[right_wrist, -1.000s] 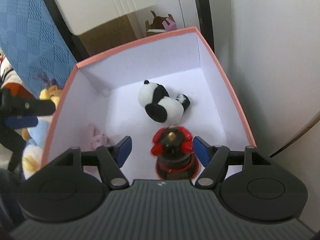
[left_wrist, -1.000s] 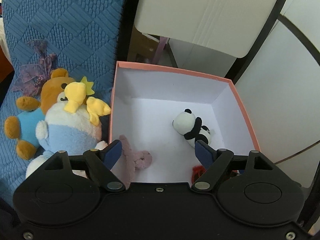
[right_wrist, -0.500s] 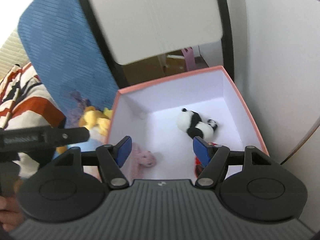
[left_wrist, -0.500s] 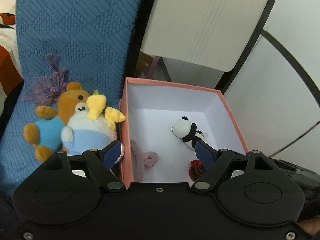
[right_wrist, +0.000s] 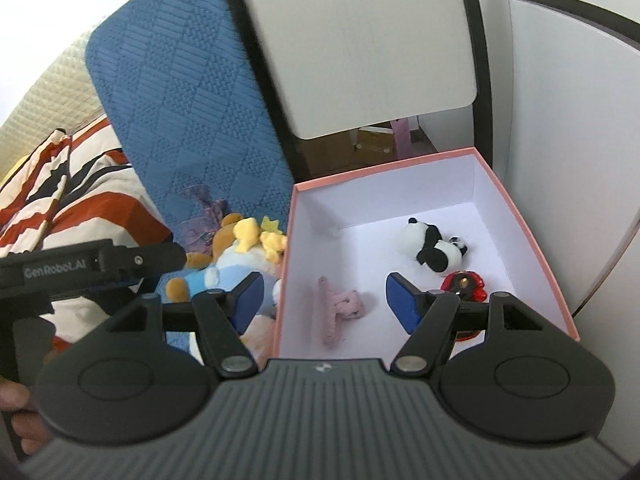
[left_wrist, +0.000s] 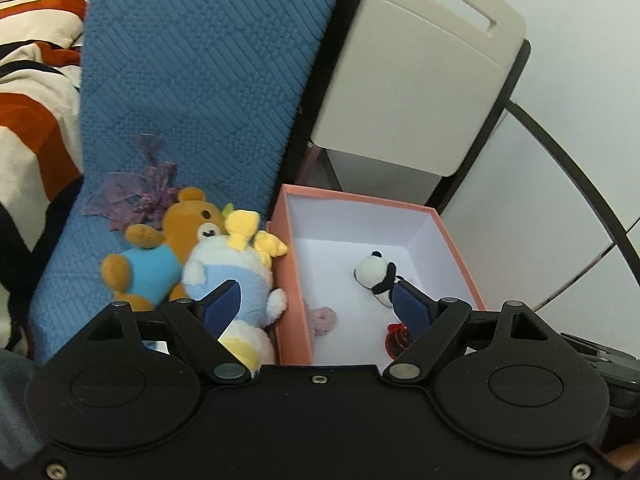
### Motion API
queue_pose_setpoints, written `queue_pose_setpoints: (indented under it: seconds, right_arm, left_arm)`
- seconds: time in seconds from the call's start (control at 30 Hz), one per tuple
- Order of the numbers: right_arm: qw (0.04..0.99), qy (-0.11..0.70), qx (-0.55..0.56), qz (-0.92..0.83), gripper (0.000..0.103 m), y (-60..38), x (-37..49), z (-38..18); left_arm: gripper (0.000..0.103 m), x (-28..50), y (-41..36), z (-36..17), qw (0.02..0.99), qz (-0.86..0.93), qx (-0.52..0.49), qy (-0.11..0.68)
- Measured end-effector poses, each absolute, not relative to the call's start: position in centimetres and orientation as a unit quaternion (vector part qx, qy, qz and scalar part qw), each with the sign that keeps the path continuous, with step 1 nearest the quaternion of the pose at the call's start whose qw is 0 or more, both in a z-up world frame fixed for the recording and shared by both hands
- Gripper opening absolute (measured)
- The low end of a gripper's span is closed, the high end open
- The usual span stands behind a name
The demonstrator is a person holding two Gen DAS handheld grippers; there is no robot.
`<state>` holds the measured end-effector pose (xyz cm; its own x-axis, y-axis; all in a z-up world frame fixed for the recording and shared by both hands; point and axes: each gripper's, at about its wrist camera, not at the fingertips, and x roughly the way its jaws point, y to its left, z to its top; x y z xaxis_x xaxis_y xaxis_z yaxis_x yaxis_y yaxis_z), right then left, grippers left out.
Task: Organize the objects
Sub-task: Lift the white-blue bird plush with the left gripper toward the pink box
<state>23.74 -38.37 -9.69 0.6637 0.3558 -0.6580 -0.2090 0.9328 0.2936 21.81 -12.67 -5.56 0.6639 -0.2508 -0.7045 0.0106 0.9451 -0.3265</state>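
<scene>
A pink-rimmed white box (left_wrist: 294, 280) (right_wrist: 532, 248) holds a panda plush (left_wrist: 374, 274) (right_wrist: 434, 250), a pink claw clip (left_wrist: 322, 318) (right_wrist: 340, 310) and a red figurine (left_wrist: 396, 338) (right_wrist: 464, 284). Left of the box, on a blue quilted cloth (left_wrist: 192, 80), lie a brown bear in a blue shirt (left_wrist: 160, 256) and a white-and-blue plush with yellow ears (left_wrist: 232, 276) (right_wrist: 240, 264). My left gripper (left_wrist: 316, 306) is open and empty, high above the box's left wall. My right gripper (right_wrist: 324, 294) is open and empty above the box.
A purple fabric flower (left_wrist: 136, 192) lies behind the bear. A beige chair back (left_wrist: 416, 72) stands behind the box. A striped orange, white and black blanket (right_wrist: 60, 184) lies at the left. A white wall (right_wrist: 568, 100) is at the right.
Both grippers have pulled back and up from the box, so it looks smaller. The red figurine that stood between the right fingers now lies in the box, apart from them.
</scene>
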Motion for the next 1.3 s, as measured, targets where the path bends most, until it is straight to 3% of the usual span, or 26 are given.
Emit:
queue_pose_setpoints:
  seconds: [0.2, 0.37, 0.43, 0.5, 1.3]
  right_arm:
    - [0.906, 0.382, 0.101, 0.153, 0.07, -37.4, 23.0, -9.8]
    - [0.905, 0.382, 0.109, 0.151, 0.072, -37.1, 23.1, -10.2]
    - [0.904, 0.385, 0.113, 0.15, 0.091, -37.1, 23.4, -10.4]
    - [0.903, 0.387, 0.121, 0.146, 0.096, -37.3, 23.7, -10.7]
    - [0.879, 0.444, 0.138, 0.107, 0.096, -38.3, 29.5, -15.2]
  left_arm:
    - [0.096, 20.9, -10.2, -5.8, 0.9, -0.057, -0.152, 0.404]
    - [0.099, 21.6, -8.5, -7.5, 0.897, -0.049, -0.157, 0.411]
    - [0.099, 22.2, -8.0, -8.5, 0.892, -0.043, -0.156, 0.421]
    - [0.099, 22.9, -7.6, -9.6, 0.888, -0.034, -0.155, 0.431]
    - [0.1, 32.3, -6.8, -24.0, 0.814, -0.062, -0.139, 0.561]
